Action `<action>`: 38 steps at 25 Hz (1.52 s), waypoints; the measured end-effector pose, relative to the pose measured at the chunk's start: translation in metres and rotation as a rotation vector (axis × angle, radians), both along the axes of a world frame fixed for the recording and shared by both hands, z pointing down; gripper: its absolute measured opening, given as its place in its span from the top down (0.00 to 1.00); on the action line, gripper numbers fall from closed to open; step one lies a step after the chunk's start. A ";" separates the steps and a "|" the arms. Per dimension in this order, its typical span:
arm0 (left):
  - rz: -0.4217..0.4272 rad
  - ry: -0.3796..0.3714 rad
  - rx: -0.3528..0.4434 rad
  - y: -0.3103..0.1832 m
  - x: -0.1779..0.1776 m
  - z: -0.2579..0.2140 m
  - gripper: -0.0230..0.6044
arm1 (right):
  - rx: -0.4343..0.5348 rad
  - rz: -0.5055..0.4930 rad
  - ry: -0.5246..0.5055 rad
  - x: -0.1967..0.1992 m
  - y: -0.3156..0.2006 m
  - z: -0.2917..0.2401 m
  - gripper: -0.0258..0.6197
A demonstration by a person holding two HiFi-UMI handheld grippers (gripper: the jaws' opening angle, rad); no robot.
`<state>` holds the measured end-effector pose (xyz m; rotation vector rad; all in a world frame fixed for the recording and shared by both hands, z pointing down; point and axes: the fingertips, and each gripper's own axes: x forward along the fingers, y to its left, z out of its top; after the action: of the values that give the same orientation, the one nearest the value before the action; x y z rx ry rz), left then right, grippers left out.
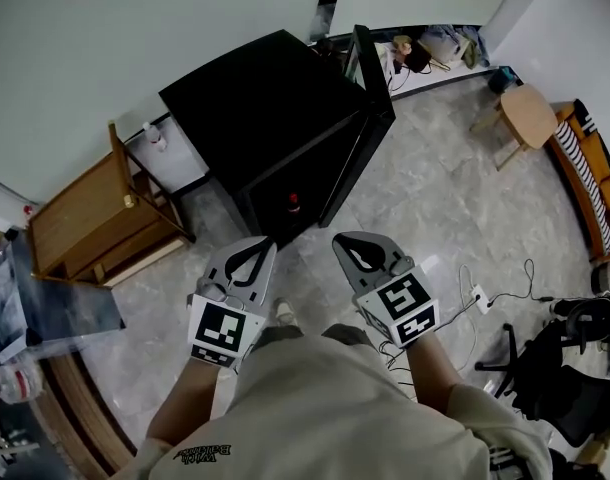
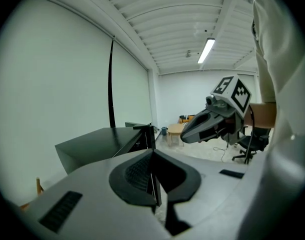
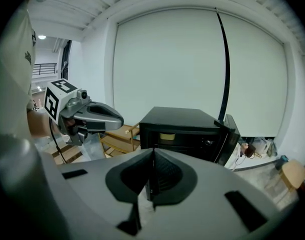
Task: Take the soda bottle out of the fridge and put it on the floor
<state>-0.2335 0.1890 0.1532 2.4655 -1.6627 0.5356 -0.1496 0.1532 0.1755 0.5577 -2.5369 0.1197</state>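
- soda bottle: it appears to stand low in the open front of the fridge, close to the front edge. only a dark body and a red top show, and it is too small to tell more.
- fridge door: it is swung open at the right side of the opening, so nothing bars your way in.
- left gripper: its jaws are pressed together with nothing between them.
- right gripper: its jaws are likewise closed and empty.
- relation: you hold both grippers side by side over the floor in front of the fridge, well apart from the bottle. the bottle lies ahead of them, between the lines of the two tips.
- handling, as a judgement: expect a smooth, round, fairly stiff body, possibly cold and damp, so slippery. if it is full, it is heavy enough to tip in a loose grip.
- hold, as a judgement: open one gripper wide and take the bottle across its mid-body below the red top, keeping it upright.
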 end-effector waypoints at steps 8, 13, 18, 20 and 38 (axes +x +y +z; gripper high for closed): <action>-0.022 0.004 -0.032 -0.025 -0.003 0.020 0.95 | -0.032 -0.004 0.054 -0.008 -0.035 0.026 0.96; -0.077 0.010 -0.055 -0.045 -0.001 0.033 0.95 | -0.059 -0.022 0.070 -0.006 -0.062 0.051 0.96; -0.109 0.012 -0.078 -0.067 0.006 0.048 0.95 | -0.083 -0.068 0.100 -0.012 -0.091 0.083 0.96; -0.121 0.017 -0.092 -0.075 0.007 0.057 0.95 | -0.099 -0.098 0.117 -0.019 -0.101 0.101 0.86; -0.227 0.020 -0.209 -0.147 -0.001 0.165 0.95 | -0.182 -0.157 0.241 -0.074 -0.185 0.302 0.73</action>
<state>-0.2344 0.0419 0.3178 2.0987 -1.7497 0.6164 -0.2240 -0.0320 0.4779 0.2823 -2.2952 0.2106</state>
